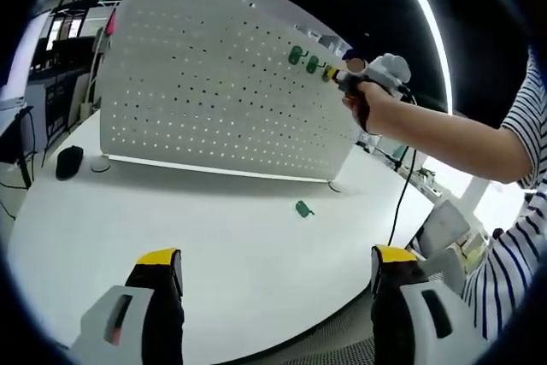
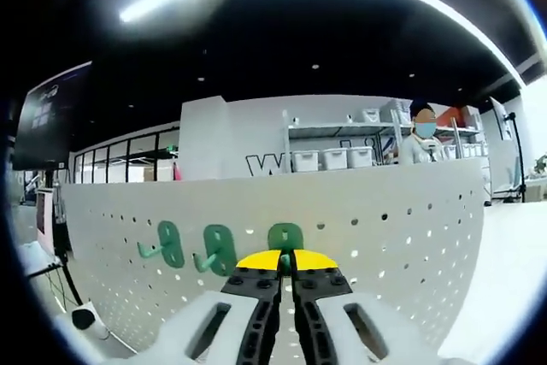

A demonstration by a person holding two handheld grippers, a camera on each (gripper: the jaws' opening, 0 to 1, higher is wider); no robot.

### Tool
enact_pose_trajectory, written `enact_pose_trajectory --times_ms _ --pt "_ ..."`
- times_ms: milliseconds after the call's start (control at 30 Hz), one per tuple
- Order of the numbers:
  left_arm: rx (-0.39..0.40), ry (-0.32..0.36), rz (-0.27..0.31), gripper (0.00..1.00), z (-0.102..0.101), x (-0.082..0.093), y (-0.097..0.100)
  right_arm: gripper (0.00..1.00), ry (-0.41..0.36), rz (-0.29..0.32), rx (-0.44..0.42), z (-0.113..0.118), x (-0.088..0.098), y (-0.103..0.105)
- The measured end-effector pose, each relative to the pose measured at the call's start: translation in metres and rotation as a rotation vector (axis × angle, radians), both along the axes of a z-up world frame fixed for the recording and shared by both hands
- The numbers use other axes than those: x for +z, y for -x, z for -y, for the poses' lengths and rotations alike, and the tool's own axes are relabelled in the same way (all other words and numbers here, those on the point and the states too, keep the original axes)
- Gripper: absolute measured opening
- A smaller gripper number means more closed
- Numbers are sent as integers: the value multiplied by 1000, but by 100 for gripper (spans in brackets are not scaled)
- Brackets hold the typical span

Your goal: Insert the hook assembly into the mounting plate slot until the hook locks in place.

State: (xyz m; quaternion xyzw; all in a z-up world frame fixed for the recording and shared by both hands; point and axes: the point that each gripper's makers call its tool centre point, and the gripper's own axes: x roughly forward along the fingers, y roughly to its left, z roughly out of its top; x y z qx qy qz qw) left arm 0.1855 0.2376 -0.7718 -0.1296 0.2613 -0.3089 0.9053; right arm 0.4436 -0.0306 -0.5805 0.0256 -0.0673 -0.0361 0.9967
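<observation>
In the left gripper view, a dark object (image 1: 69, 161) is seen on the white table (image 1: 214, 228) at about nine o'clock, just beside the left foot of the upright white pegboard (image 1: 214, 83); the left gripper (image 1: 278, 275) is held released at six o'clock, its yellow-tipped jaws set wide apart above bare table, with nothing between them; a loose green hook (image 1: 304, 208) is found lying on the table near the centre, in front of the pegboard's right end; two green hooks (image 1: 303, 59) are seen mounted near the board's upper right edge at about one o'clock; just right of them the right gripper (image 1: 340, 75) is pressed against the board, held in a person's hand (image 1: 363, 102); a striped sleeve (image 1: 521, 237) is seen at three to four o'clock.

In the right gripper view, two mounted hooks (image 2: 195, 247) are seen at about eight o'clock on the board (image 2: 402, 228); a third green hook (image 2: 285, 236), the hook assembly, is seen just above the right gripper (image 2: 285, 264) at six o'clock, its plate against the board's face; the jaws are clenched on its lower part; whether it is locked cannot be told; a person (image 2: 419, 138) is seen beyond the board at two o'clock.
</observation>
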Motion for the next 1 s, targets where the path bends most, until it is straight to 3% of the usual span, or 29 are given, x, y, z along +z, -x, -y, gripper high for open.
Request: enact_pose_trajectory --times_ms 100,367,500,567,767,1000 --pt "-1 -3 4 94 0 0 0 1 20 -6 10 -1 0 0" --pt "-7 2 16 93 1 3 1 3 -36 -54 39 0 1 0" --pt "-22 -10 20 91 2 2 3 11 -39 -18 23 6 18 10" --pt "-25 -11 23 90 3 3 3 13 -100 32 38 8 34 15" --pt "-37 -15 26 91 4 2 4 15 -80 55 80 11 56 33" --pt "-45 -18 32 91 5 3 5 15 -73 -3 113 22 43 57"
